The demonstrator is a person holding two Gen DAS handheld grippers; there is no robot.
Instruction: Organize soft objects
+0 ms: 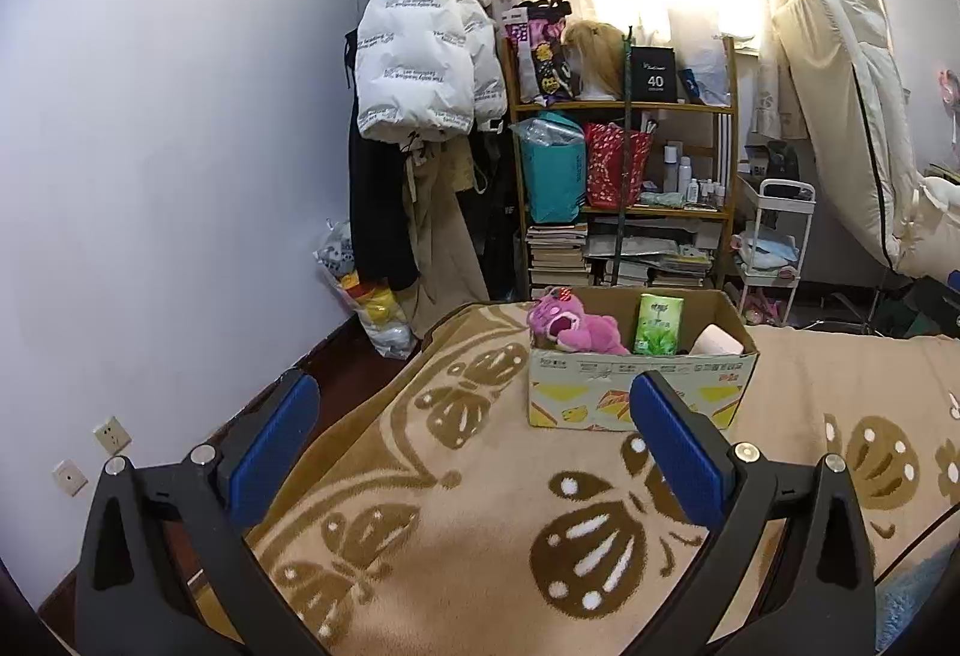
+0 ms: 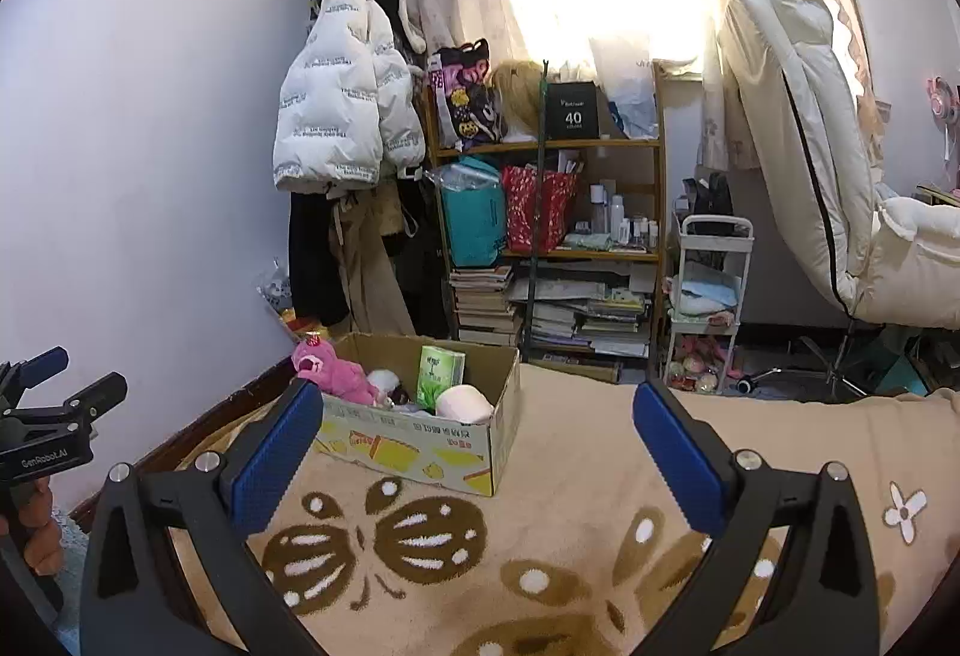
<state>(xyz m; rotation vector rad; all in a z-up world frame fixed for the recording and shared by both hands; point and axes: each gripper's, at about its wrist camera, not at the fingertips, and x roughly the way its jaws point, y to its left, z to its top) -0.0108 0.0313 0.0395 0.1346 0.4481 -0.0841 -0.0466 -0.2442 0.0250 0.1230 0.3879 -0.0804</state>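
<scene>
**On the bed: both grippers empty, box already loaded**

On the bed's tan blanket with brown butterfly print [image 1: 480,506] sits an open brown cardboard box with yellow graphics [image 1: 636,392]. Inside it: a pink plush bear [image 1: 576,326] at the left end, an upright green tissue pack [image 1: 659,325] mid-box, a pale pink rounded soft item [image 2: 463,403] toward the right.

Left gripper [image 1: 474,440] hovers over the blanket short of the box, blue-padded fingers [image 1: 273,452] spread wide, holding nothing. Right gripper [image 2: 477,458] likewise, fingers wide apart and empty, box just ahead and to its left.

No loose soft object shows on the blanket in either view. Judgement: the step is either between picks or near the end. Next move calls for finding any remaining soft item out of view, or tidying the box contents; the plush leans on the rim and may need pushing in.
</scene>
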